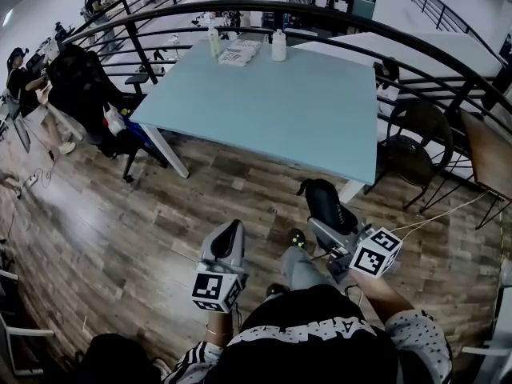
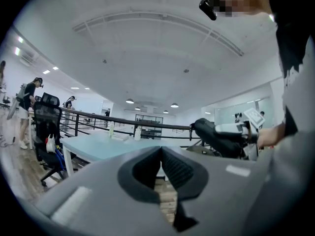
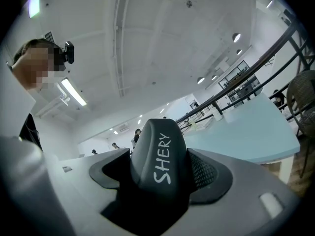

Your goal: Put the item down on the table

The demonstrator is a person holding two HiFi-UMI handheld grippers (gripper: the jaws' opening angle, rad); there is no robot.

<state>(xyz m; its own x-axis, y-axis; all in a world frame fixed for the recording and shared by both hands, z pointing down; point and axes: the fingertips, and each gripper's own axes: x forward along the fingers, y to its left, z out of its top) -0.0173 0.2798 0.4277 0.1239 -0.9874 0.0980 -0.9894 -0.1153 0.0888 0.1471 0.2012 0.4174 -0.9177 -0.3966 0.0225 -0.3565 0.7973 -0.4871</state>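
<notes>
A black moulded item (image 3: 158, 157) with white lettering sits clamped in my right gripper (image 3: 160, 181), whose jaws press on both its sides. In the head view the same item (image 1: 322, 198) is held low above the wooden floor, short of the near edge of the light blue table (image 1: 280, 110). My left gripper (image 1: 232, 232) hangs beside it to the left, over the floor, jaws shut together with nothing between them. From the left gripper view its pads (image 2: 174, 167) meet, and the right gripper with the black item (image 2: 212, 135) shows to the right.
Two bottles (image 1: 278, 45) (image 1: 214, 42) and some papers (image 1: 238, 53) lie at the table's far edge. A black railing (image 1: 448, 62) curves round behind. An office chair (image 1: 84, 86) stands left, a dark chair (image 1: 416, 146) right. People (image 1: 20, 74) sit far left.
</notes>
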